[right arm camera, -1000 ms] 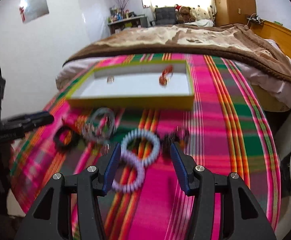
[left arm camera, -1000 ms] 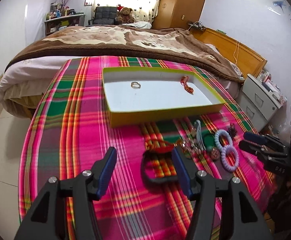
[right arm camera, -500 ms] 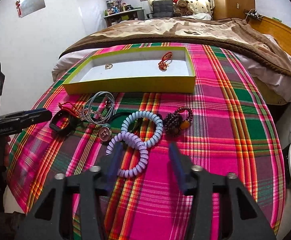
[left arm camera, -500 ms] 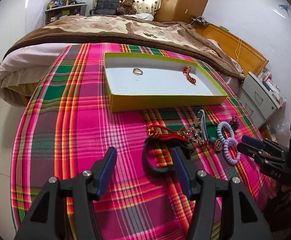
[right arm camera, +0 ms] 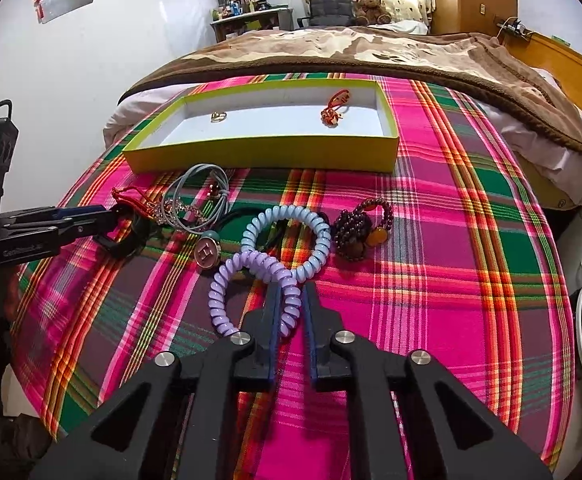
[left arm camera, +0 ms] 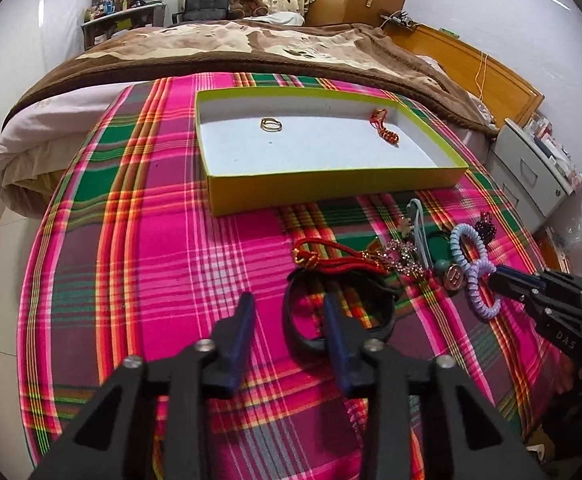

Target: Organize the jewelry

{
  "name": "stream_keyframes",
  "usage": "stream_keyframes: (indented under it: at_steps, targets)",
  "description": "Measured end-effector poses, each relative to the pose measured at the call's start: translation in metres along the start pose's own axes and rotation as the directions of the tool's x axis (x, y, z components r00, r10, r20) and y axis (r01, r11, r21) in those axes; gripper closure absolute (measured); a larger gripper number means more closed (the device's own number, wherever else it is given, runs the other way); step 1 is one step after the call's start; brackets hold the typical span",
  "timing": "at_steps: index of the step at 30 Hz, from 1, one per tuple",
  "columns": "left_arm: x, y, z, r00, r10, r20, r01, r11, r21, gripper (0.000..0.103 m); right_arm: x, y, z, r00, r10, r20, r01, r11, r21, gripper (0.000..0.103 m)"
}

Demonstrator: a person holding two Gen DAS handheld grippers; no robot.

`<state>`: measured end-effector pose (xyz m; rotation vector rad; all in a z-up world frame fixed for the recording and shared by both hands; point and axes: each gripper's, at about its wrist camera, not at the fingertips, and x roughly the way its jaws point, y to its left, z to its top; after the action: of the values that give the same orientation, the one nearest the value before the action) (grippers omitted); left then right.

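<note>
Over plaid cloth [right arm camera: 431, 240], right gripper [right arm camera: 291, 300] closes on purple coil [right arm camera: 251, 276]; left gripper [left arm camera: 289, 312] closing around black band [left arm camera: 299, 344].

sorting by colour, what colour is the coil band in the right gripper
Lilac purple coil band, clearest in the right wrist view.

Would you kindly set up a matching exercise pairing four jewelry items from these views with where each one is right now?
Items:
1. gold ring
2. purple coil hair tie
3. black band
4. dark bead bracelet

Places:
A. between the closing jaws of the right gripper
B. on the plaid cloth, right of the blue coil tie
C. inside the yellow box, on its white floor
D. with its near rim between the closing jaws of the left gripper

Pairs: 1-C, 2-A, 3-D, 4-B
</note>
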<state>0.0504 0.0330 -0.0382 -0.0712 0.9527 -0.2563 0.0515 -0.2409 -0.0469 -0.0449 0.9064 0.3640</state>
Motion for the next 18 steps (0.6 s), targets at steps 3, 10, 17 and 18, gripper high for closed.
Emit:
stream_keyframes:
  at_steps: [3,10,17,18]
  targets:
    - [0.001,-0.002,0.0,1.0,0.015,-0.007,-0.015,1.0,0.018,0.088,-0.002,-0.001,-0.001,1.0,0.002,0.007,-0.002,1.0,0.009,0.093]
    - [0.0,-0.003,0.001,1.0,0.02,-0.007,-0.02,0.999,0.03,0.096,-0.006,-0.004,0.0,1.0,0.005,0.023,-0.005,1.0,0.02,0.093]
    - [-0.012,0.006,-0.003,1.0,0.007,0.008,-0.007,1.0,0.001,0.096,-0.017,-0.006,0.003,0.998,0.032,0.054,-0.034,0.999,0.038,0.093]
    - [-0.015,0.007,-0.004,1.0,0.006,0.013,-0.006,1.0,-0.001,0.096,-0.019,-0.005,0.004,0.998,0.03,0.062,-0.032,0.999,0.038,0.093]
